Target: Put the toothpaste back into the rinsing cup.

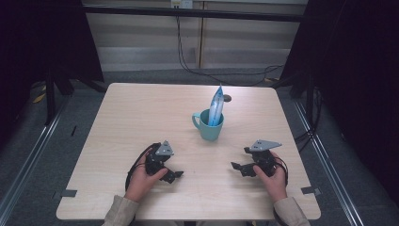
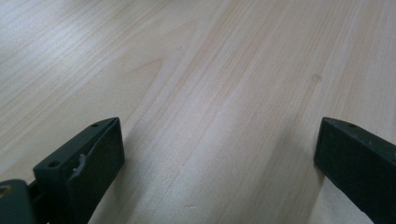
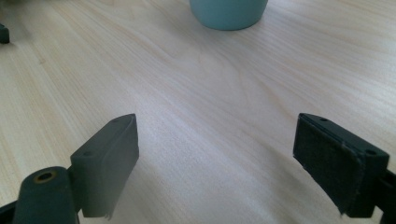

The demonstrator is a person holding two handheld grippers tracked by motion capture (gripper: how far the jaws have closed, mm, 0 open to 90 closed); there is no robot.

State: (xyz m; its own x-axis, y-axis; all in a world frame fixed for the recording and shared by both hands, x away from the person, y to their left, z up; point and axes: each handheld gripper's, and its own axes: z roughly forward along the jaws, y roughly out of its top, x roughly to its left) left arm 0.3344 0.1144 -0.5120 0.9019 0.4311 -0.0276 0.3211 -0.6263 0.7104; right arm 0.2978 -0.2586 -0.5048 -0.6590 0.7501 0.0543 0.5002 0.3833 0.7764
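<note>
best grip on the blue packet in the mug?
Grip the packet by its upper part, which stands well above the mug rim, coming from above and pulling up. It stands nearly upright, leaning slightly right and tapering to a point, so close on the wider stretch under the tip.

Pale matt wood-grain table (image 1: 141, 122), glossy teal mug (image 1: 208, 128), shiny packet (image 1: 216, 107)

A teal cup (image 1: 208, 125) stands near the middle of the bench (image 1: 131, 113), with a blue packet (image 1: 216, 107) sticking up out of it. Lower down, the left hand-held gripper (image 1: 172, 175) and right hand-held gripper (image 1: 238, 167) rest wide open.
</note>
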